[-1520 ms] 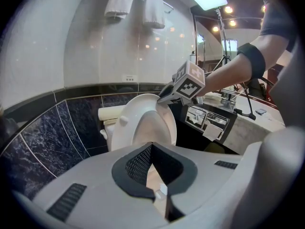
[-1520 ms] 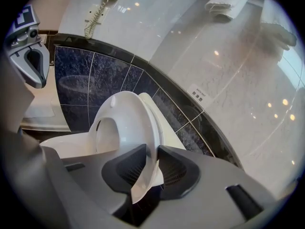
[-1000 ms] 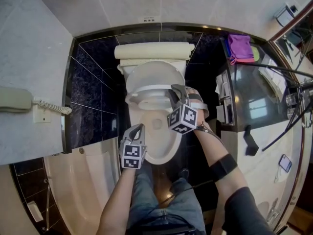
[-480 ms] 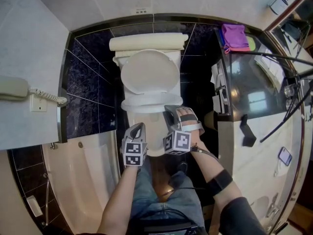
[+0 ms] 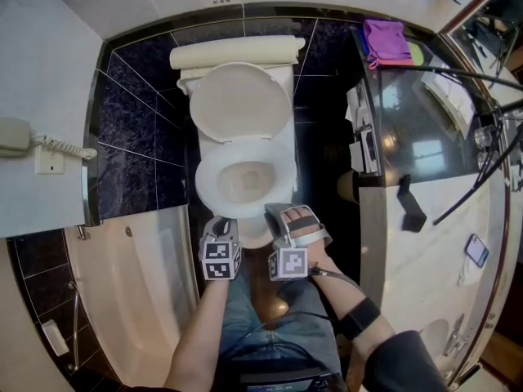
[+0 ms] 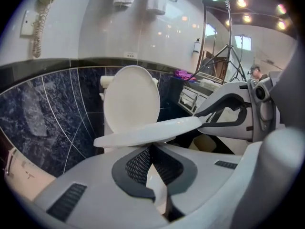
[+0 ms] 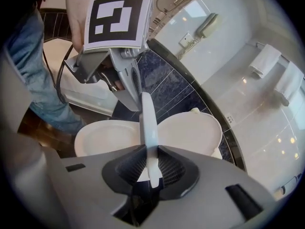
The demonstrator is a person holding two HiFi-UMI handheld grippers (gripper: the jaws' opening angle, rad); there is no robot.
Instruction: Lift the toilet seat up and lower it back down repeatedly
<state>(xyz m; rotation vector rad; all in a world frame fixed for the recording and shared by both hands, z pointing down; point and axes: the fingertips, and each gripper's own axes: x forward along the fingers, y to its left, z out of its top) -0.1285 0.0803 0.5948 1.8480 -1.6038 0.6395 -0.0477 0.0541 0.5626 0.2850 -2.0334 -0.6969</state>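
The white toilet seat [image 5: 206,178] hangs low over the bowl, while the lid [image 5: 239,100] leans upright against the tank. My right gripper [image 5: 274,216] is shut on the seat's front edge. In the right gripper view that edge [image 7: 146,123] runs as a thin white strip between the pads [image 7: 164,165]. These jaws have just eased a little wider, with the seat still between them. My left gripper [image 5: 219,221] is shut and holds nothing, just left of the seat's front. From the left gripper view the seat [image 6: 147,133] looks like a tilted plate with the right gripper [image 6: 204,120] clamped on it.
A cream bathtub [image 5: 139,284] lies left of the toilet, and a wall phone [image 5: 16,137] hangs above it. A glossy vanity counter [image 5: 425,162] with a purple cloth [image 5: 386,43] and tripod legs [image 5: 458,72] fills the right. The person's jeans [image 5: 261,321] are just before the bowl.
The seat has swung from half raised down toward the bowl with the right gripper on it. Both grippers have drawn back toward the person.
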